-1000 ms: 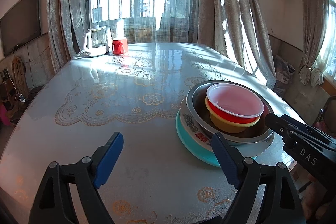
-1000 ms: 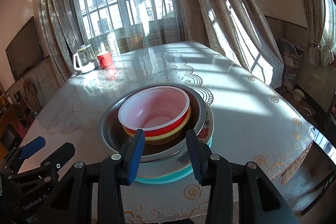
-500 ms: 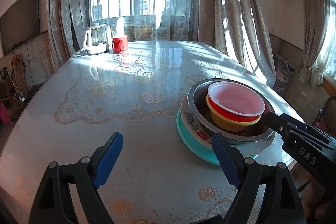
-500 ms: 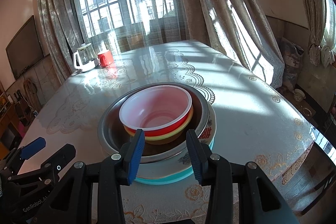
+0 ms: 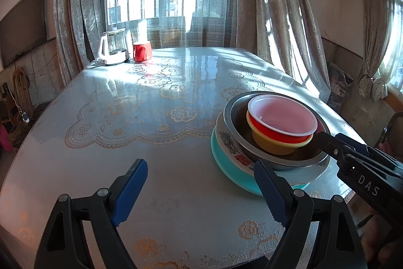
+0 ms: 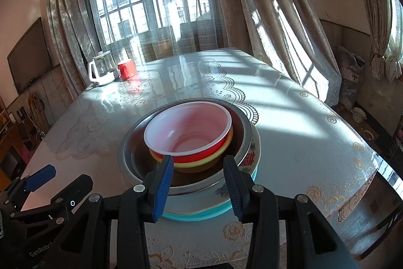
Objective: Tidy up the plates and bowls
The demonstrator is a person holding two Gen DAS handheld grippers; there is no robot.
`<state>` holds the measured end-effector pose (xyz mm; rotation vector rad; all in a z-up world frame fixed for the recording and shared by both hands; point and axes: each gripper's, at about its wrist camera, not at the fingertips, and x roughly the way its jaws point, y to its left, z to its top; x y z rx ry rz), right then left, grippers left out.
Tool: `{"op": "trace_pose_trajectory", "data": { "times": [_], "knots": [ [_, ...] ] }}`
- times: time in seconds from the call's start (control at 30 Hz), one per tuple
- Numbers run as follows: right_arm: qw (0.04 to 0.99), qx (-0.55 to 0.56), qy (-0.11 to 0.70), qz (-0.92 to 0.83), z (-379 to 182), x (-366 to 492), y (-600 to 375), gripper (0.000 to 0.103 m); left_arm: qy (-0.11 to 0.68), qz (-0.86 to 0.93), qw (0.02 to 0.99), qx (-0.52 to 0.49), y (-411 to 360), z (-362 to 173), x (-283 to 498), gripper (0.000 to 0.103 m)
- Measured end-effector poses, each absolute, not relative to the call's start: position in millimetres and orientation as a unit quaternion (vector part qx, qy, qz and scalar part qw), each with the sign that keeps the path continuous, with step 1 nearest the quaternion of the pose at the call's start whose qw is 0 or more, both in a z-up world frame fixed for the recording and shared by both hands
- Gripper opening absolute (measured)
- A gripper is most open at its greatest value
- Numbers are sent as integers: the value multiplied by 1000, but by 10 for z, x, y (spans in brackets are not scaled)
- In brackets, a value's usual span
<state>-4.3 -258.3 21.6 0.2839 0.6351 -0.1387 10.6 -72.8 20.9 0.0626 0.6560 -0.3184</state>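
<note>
One stack stands near the table's front right edge: a teal plate, a white floral plate, a steel bowl, a yellow bowl and a red bowl on top. In the right wrist view the stack shows with the red bowl, steel bowl and teal plate. My left gripper is open and empty above the table, left of the stack. My right gripper is open and empty, its jaws just in front of the stack's near rim.
A glass kettle and a red mug stand at the table's far left corner. The table has a glossy lace-patterned cover. Curtains and a window lie behind. The table's edge runs close on the right of the stack.
Both views have shifted slightly; the stack and both open grippers keep almost the same places.
</note>
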Motion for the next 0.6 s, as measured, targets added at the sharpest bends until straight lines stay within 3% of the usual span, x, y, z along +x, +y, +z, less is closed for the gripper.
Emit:
{"op": "trace_pose_trajectory", "data": {
  "times": [0.6],
  "knots": [
    [940,141,304,-68,213,-38,-2598,42,309,-165,936,22,-703,199,135,87]
  ]
}}
